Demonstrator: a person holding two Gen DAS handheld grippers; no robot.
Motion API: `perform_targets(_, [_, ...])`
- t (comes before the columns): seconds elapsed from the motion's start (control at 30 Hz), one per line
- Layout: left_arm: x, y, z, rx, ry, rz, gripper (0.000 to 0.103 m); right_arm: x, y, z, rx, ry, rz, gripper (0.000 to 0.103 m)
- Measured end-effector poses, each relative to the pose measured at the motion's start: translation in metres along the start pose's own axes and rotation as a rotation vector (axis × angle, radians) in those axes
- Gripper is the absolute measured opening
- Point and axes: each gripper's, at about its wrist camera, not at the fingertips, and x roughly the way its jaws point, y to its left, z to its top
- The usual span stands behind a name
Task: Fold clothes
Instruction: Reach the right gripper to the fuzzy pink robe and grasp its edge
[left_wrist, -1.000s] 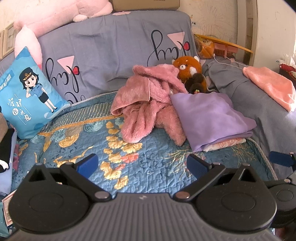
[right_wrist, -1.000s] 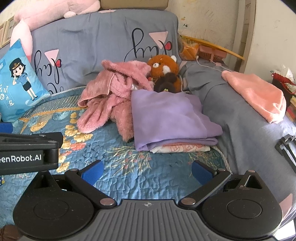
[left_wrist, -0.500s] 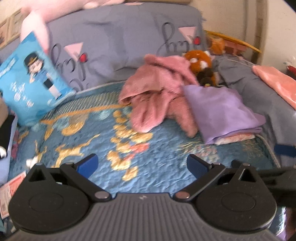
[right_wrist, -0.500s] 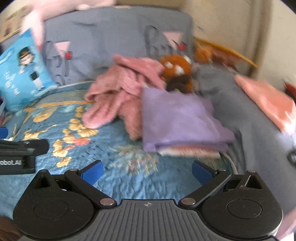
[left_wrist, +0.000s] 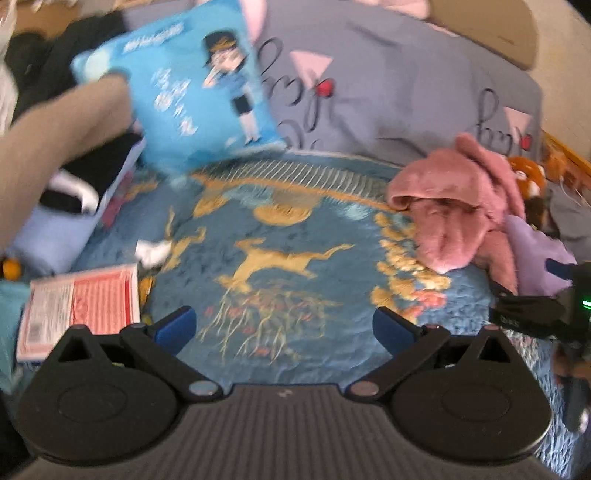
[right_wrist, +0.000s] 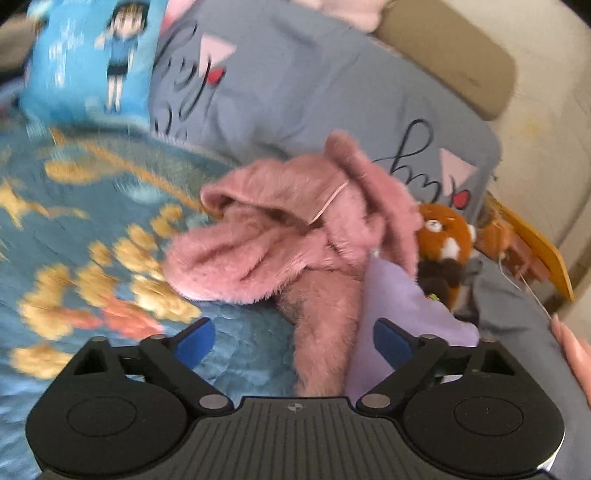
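1. On the blue quilt with gold deer and flower print, taken as landmark: the crumpled pink fleece garment lies at the quilt's right side, against the grey printed cover behind it.
2. Left wrist view only: a red-and-white booklet at the quilt's near left edge, a white scrap just beyond it, and a stack of black, white and lavender cloth off the left edge. A blurred tan shape crosses the upper left; cannot tell what it is.
3. Left wrist view also catches the other gripper's black body with a green light at the quilt's far right.
4. Right wrist view only: a red panda plush behind the garment, folded lilac cloth touching the garment's right side, and an orange board past the quilt's far right corner.
5. Both views: the blue cartoon cushion at the quilt's back left.
6. Garment: fuzzy, rumpled, unfolded; a hood-like opening faces left, a thin pale cord crosses it, and one limb trails toward the camera.
7. Left gripper: jaws wide apart, nothing between them, bare quilt beyond.
8. Right gripper: jaws have just been closing a little, yet stand well apart; the garment's trailing limb shows between the tips, not pinched.
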Motion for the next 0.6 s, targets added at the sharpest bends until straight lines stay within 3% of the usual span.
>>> perform_targets(0.2, [0.007,0.018,-0.008,-0.016,0.046,0.039,0.103,0.081,0.006,0.001,-0.131,0.208,-0.123,0.033])
perform_targets(0.23, [0.007,0.017,-0.009,-0.017,0.049,0.037,0.103,0.085,0.007,-0.003,-0.129,0.229,-0.127,0.017])
perform_targets(0.37, [0.007,0.016,-0.01,-0.009,0.053,0.037,0.103,0.077,-0.01,0.017,-0.021,0.19,-0.075,0.01])
perform_targets(0.6, [0.003,0.015,-0.01,-0.013,0.052,0.047,0.103,0.008,0.0,0.116,-0.026,-0.154,0.047,0.01])
